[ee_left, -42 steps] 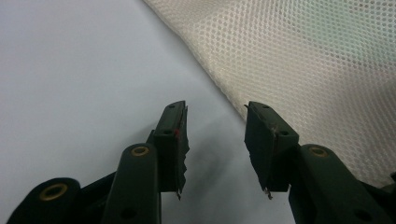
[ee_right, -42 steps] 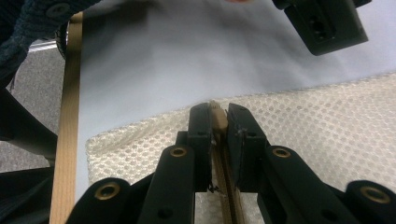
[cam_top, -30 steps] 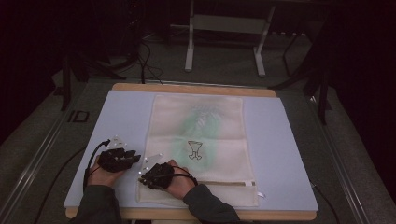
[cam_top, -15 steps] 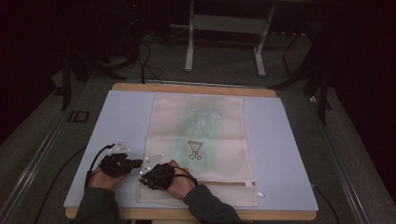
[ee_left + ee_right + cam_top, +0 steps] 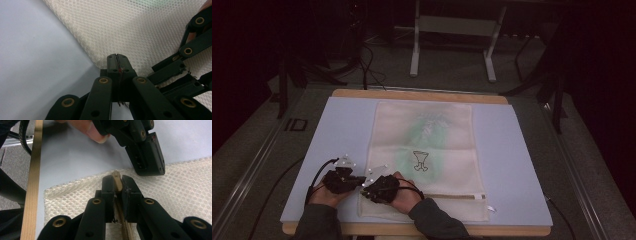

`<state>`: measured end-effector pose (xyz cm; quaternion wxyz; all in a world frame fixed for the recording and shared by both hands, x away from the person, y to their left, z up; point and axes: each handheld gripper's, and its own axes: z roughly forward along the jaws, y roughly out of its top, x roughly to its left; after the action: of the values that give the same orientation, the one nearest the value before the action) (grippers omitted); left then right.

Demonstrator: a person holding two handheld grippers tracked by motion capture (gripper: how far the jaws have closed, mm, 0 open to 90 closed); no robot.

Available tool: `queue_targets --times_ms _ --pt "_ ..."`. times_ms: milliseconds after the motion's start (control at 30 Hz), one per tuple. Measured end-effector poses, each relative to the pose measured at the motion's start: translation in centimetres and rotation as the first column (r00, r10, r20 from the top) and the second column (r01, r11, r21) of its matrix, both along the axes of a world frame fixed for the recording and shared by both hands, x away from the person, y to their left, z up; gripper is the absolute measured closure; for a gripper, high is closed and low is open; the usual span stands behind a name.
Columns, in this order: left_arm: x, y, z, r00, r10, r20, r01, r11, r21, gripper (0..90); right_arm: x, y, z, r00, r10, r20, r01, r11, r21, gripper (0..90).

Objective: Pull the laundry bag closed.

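Change against the earlier high views: both hands sit at much the same spot in the lower left of the frame; the left gripper lies slightly closer to the bag's edge; the bag has not shifted.

One table (image 5: 522, 165), pale blue top with a wooden rim, across the middle of the high view.

One mesh bag (image 5: 432, 150), cream, flat on the table at frame centre, with a green patch and a small dark goblet print; its zipper (image 5: 452, 196) runs along the lower edge.

Two hands, entering from the bottom edge, each holding one gripper.

Left gripper (image 5: 356, 181), lower left of the high view, at the bag's left edge. In the left gripper view its jaws are pressed together with no gap at the mesh border (image 5: 100, 62); whether any fabric is caught between them cannot be told.

Right gripper (image 5: 368, 189), just beside the left one, over the bag's lower left corner. In the right gripper view its jaws stand narrow, clamped on the tan zipper end (image 5: 117, 182); the left gripper's black tip rests on the mesh just above.
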<state>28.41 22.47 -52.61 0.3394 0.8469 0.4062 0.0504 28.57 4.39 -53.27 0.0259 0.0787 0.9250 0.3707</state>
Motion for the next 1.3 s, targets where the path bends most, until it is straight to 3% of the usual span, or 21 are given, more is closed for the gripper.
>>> queue_targets --times_ms 167,433,1300 --pt "-0.2 -0.1 -0.1 0.9998 -0.005 -0.021 0.004 1.0 -0.009 89.5 0.0 0.0 0.0 1.0 -0.001 -0.005 0.001 1.0 -0.001 81.8" --pt "-0.3 -0.3 0.1 0.9991 0.013 -0.041 -0.013 0.9998 0.015 89.8 -0.2 -0.1 0.0 0.9998 -0.001 0.021 0.001 1.0 0.0 82.1" --pt "-0.2 -0.3 0.1 0.9992 0.008 -0.04 -0.007 0.9997 0.024 89.9 -0.5 -1.7 0.4 0.9994 0.002 0.035 -0.001 0.999 -0.039 82.3"
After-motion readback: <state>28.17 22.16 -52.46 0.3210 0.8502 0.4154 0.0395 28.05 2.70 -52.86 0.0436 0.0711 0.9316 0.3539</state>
